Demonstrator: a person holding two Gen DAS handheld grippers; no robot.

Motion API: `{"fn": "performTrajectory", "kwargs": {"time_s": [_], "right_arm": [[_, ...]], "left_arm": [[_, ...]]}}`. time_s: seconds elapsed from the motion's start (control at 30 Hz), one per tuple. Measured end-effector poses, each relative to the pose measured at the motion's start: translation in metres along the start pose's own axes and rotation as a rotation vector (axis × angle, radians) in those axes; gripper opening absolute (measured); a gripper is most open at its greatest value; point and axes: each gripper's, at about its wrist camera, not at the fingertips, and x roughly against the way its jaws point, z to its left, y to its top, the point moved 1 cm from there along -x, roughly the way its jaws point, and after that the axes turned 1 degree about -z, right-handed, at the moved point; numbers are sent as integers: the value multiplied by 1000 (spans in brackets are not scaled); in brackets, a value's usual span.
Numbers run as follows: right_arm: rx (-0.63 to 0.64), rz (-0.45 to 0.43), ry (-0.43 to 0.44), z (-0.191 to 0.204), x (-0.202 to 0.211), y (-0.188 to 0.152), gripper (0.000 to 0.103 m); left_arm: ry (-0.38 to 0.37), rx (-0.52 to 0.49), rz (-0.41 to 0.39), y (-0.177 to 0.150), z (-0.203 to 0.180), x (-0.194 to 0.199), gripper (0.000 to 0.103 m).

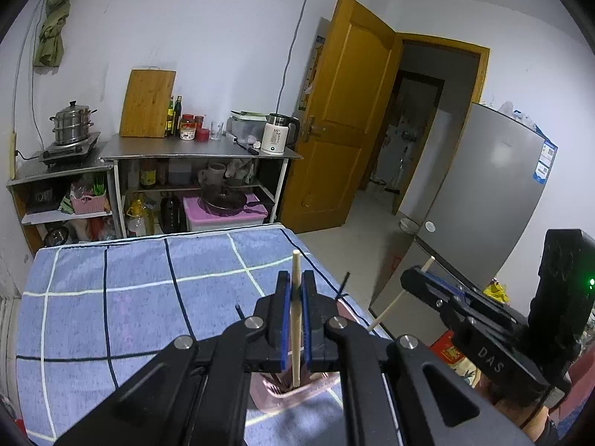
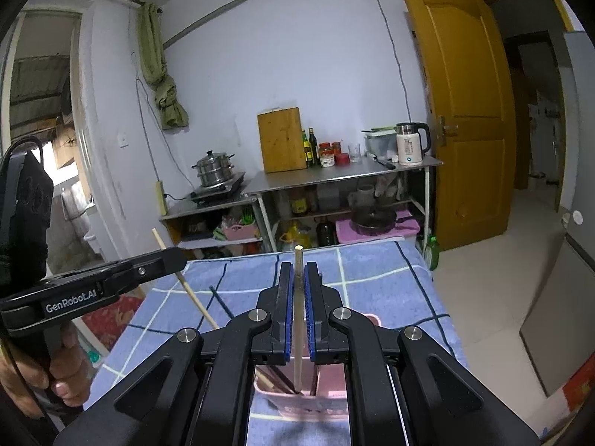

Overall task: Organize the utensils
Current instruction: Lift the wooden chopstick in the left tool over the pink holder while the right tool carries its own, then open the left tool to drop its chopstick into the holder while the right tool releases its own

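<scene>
My left gripper (image 1: pixel 296 282) is shut on a pale wooden chopstick (image 1: pixel 296 319) held upright, its lower end over a pink slotted utensil basket (image 1: pixel 297 394) on the blue checked cloth (image 1: pixel 130 297). My right gripper (image 2: pixel 296 278) is shut on another wooden chopstick (image 2: pixel 298 319), whose lower end reaches into the pink basket (image 2: pixel 334 401) beside several darker utensils. The right gripper shows in the left wrist view (image 1: pixel 416 278) with its chopstick (image 1: pixel 394 304) slanting. The left gripper shows in the right wrist view (image 2: pixel 174 260) with its chopstick (image 2: pixel 193 297).
A black stick (image 2: pixel 221 303) lies on the cloth near the basket. A steel table (image 1: pixel 200 148) with a kettle, jars and a cutting board stands at the back, a steamer pot (image 1: pixel 72 124) left of it. A grey fridge (image 1: pixel 483 193) and an open wooden door (image 1: pixel 346 111) are to the right.
</scene>
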Motion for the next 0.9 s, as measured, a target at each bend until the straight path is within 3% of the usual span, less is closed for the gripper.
{"fn": "performTrajectory", "kwargs": {"time_s": [0.4, 0.7, 0.8, 0.83, 0.9], "right_arm": [[-26, 89, -14, -18, -48, -41, 6], [-33, 153, -6, -21, -61, -63, 6], [-24, 146, -15, -20, -54, -62, 6], [-19, 139, -15, -19, -51, -61, 7], [-5, 122, -26, -17, -44, -58, 14]], "left_arm": [[16, 20, 85, -34, 19, -50, 6], [29, 11, 122, -53, 25, -60, 6], [29, 5, 116, -53, 25, -56, 13], [30, 1, 106, -53, 23, -52, 20], [32, -3, 82, -51, 21, -44, 28]]}}
